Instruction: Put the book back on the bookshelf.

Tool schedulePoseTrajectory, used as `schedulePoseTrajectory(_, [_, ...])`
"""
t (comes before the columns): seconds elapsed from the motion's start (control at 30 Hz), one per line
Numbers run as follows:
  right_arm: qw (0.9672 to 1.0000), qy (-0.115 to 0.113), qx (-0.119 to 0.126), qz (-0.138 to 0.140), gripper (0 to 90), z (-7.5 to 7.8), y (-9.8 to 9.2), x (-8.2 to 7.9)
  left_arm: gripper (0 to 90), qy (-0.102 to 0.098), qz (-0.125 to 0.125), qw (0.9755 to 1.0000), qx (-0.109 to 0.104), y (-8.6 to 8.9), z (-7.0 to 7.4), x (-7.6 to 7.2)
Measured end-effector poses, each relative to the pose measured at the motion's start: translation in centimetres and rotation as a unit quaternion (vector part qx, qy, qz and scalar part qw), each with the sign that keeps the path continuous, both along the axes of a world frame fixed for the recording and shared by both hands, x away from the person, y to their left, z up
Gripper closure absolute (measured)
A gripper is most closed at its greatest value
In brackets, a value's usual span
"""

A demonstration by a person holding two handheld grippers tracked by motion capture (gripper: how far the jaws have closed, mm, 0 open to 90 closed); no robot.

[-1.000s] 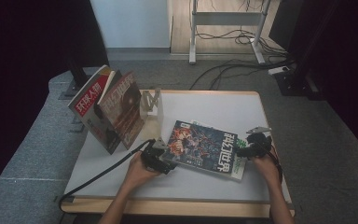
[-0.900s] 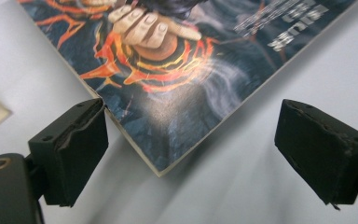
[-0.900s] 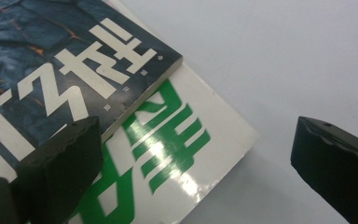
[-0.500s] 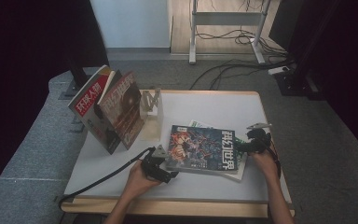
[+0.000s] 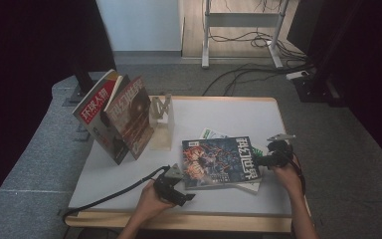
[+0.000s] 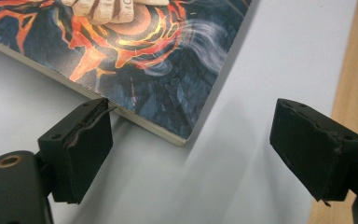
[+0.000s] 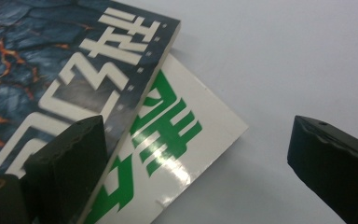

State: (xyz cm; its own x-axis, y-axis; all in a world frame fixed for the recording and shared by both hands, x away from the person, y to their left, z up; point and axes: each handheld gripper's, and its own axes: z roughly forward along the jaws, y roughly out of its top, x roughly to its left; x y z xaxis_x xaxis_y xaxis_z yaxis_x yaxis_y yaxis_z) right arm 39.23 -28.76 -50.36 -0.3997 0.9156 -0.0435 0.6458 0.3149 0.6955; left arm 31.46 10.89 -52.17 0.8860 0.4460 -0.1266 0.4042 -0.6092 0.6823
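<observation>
I am working two magazines lying stacked flat on the white table, one set of tongs at each end. My left gripper is sliding in along the near edge of the table; a second ago it sat farther out to the left, and now its spread jaws are framing the near-left corner of the dark magazine. In the left gripper view that corner is lying just ahead of and between the jaws, one pad brushing close to the page edge, nothing pinched yet. Past the stack, on the far left of the table, two more magazines are leaning against a clear stand.

My right gripper is holding its place at the stack's right end, jaws wide apart. In the right gripper view the dark cover's white-lettered edge is lying in front of the left jaw, with the green-and-white magazine poking out beneath it, just ahead of the open gap.

I judge the left-hand approach to be nearly done: a little further in and the tongs could close on that corner to lift the top magazine.
</observation>
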Motion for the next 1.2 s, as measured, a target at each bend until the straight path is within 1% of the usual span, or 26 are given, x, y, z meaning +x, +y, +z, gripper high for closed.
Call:
schedulePoseTrajectory(0.17, [1.0000, 0.000, 0.000, 0.010, 4.5, -0.1, 0.3, -0.6, 12.8, 0.001, -0.012, 0.9999, -0.008, -0.3, -0.2, -0.5])
schedulePoseTrajectory(0.23, [0.9999, 0.000, 0.000, 0.012, 4.5, -0.1, 0.4, -0.8, 13.7, 0.003, -0.022, 0.9997, -0.011, -0.2, 0.0, -0.6])
schedulePoseTrajectory(0.27, [0.9999, 0.000, -0.001, 0.013, 4.5, -0.1, 0.4, -0.9, 14.0, -0.001, -0.023, 0.9997, -0.012, 0.0, 0.3, -0.6])
schedulePoseTrajectory(0.33, [0.9999, -0.001, -0.003, 0.015, 4.5, 0.0, 0.5, -1.1, 13.7, -0.015, -0.016, 0.9997, -0.010, 0.5, 1.1, -0.3])
schedulePoseTrajectory(0.4, [0.9998, -0.001, -0.003, 0.019, 4.4, 0.1, 0.6, -1.5, 12.5, -0.025, -0.004, 0.9996, -0.010, 1.0, 1.8, 0.3])
schedulePoseTrajectory(0.57, [0.9996, -0.001, -0.003, 0.030, 4.2, 0.2, 0.9, -2.6, 11.7, -0.027, 0.011, 0.9993, -0.024, 1.9, 2.9, 2.4])
schedulePoseTrajectory(0.6, [0.9994, -0.001, -0.004, 0.033, 4.2, 0.3, 0.9, -3.0, 11.6, -0.027, 0.013, 0.9993, -0.024, 2.0, 3.0, 2.8])
schedulePoseTrajectory(0.63, [0.9994, 0.000, -0.003, 0.036, 4.2, 0.3, 1.0, -3.4, 11.4, -0.032, 0.015, 0.9993, -0.010, 1.9, 3.2, 3.2])
schedulePoseTrajectory(0.67, [0.9993, 0.001, -0.002, 0.038, 4.1, 0.3, 1.0, -3.7, 11.0, -0.042, 0.012, 0.9991, 0.005, 1.7, 3.4, 3.4])
schedulePoseTrajectory(0.7, [0.9992, 0.001, -0.002, 0.040, 4.0, 0.3, 1.1, -4.0, 10.6, -0.044, 0.009, 0.9990, 0.007, 1.5, 3.5, 3.7])
schedulePoseTrajectory(0.73, [0.9990, 0.001, -0.002, 0.044, 4.0, 0.4, 1.1, -4.4, 10.1, -0.033, 0.004, 0.9994, -0.003, 1.4, 3.7, 4.1])
schedulePoseTrajectory(0.77, [0.9989, 0.002, -0.001, 0.047, 3.9, 0.4, 1.2, -4.7, 9.4, -0.028, 0.004, 0.9995, -0.013, 1.3, 3.9, 4.5])
schedulePoseTrajectory(0.83, [0.9987, 0.001, 0.001, 0.052, 3.8, 0.5, 1.3, -5.4, 9.7, -0.033, 0.009, 0.9993, -0.018, 1.1, 4.2, 5.2])
schedulePoseTrajectory(0.87, [0.9985, 0.001, 0.002, 0.056, 3.8, 0.5, 1.4, -5.7, 9.7, -0.027, 0.007, 0.9994, -0.019, 1.0, 4.3, 5.7])
schedulePoseTrajectory(0.93, [0.9981, 0.002, 0.001, 0.061, 3.8, 0.6, 1.6, -6.2, 9.3, -0.031, 0.010, 0.9994, -0.011, 0.7, 4.5, 6.3])
schedulePoseTrajectory(0.97, [0.9980, 0.002, -0.001, 0.063, 3.8, 0.6, 1.6, -6.4, 9.4, -0.036, 0.006, 0.9993, 0.001, 0.4, 4.6, 6.8])
schedulePoseTrajectory(1.03, [0.9977, 0.003, 0.000, 0.068, 3.8, 0.7, 1.8, -6.8, 8.7, -0.039, 0.001, 0.9992, 0.009, -0.1, 4.8, 7.5])
schedulePoseTrajectory(1.1, [0.9975, 0.002, 0.000, 0.070, 3.8, 0.7, 1.9, -7.0, 8.6, -0.033, -0.001, 0.9994, 0.006, -0.5, 4.9, 8.2])
schedulePoseTrajectory(1.2, [0.9973, 0.003, 0.001, 0.074, 3.8, 0.6, 2.0, -7.1, 8.4, -0.029, -0.005, 0.9995, 0.008, -1.1, 4.9, 9.2])
